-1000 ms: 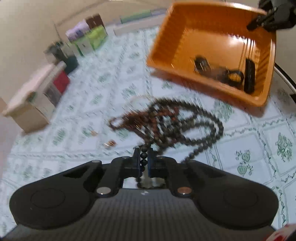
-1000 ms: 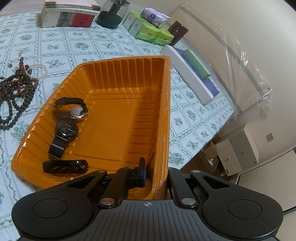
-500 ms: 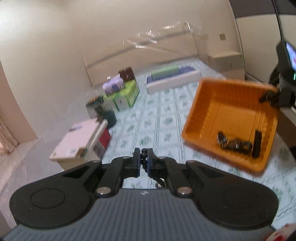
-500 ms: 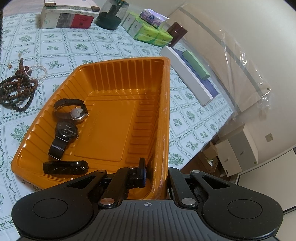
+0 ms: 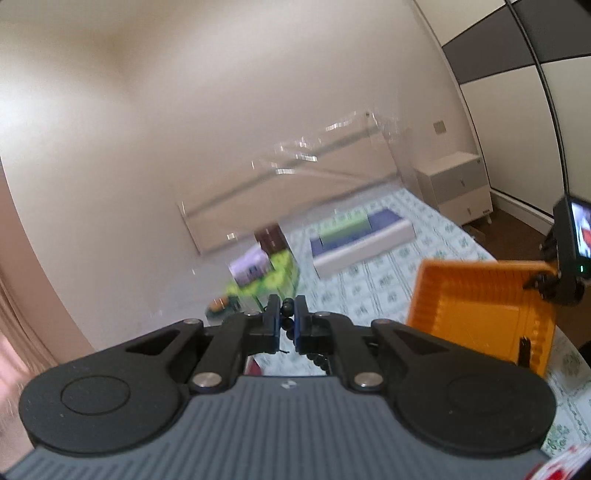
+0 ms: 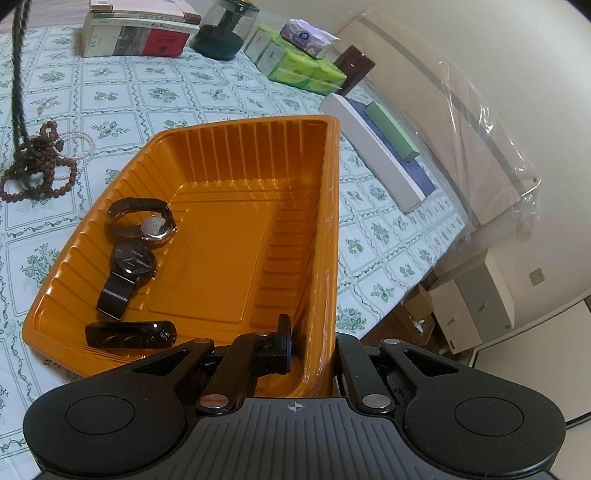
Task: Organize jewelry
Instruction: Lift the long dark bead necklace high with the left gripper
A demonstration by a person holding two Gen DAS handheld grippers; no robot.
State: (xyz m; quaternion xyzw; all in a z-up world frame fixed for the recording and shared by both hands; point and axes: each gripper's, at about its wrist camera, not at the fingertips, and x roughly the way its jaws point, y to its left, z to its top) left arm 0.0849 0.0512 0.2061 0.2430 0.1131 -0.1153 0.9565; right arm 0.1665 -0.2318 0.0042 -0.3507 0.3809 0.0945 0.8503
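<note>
My left gripper [image 5: 287, 317] is shut on a string of dark beads [image 5: 287, 325], lifted well above the table. From the right wrist view the dark strand [image 6: 16, 74] hangs taut at the far left, down to a tangle of brown beads [image 6: 37, 173] and a pearl bracelet [image 6: 79, 147] on the tablecloth. My right gripper [image 6: 312, 343] is shut on the near right wall of the orange tray [image 6: 325, 229], which appears tilted. Two watches [image 6: 147, 221] [image 6: 129, 266] and a black band [image 6: 129, 334] lie in the tray. The left wrist view shows the tray [image 5: 480, 306] at the right.
At the table's far end stand books [image 6: 136, 33], a dark jar [image 6: 221, 37], green tissue packs [image 6: 295, 62] and a brown canister [image 6: 354, 70]. A long white box [image 6: 373, 147] lies by the right table edge. A small cabinet [image 6: 476, 295] stands on the floor.
My left gripper has risen steeply with the dark beads, its view swinging from the tabletop to the wall. The strand now hangs stretched up from the pile. The right gripper and tray stayed still.
</note>
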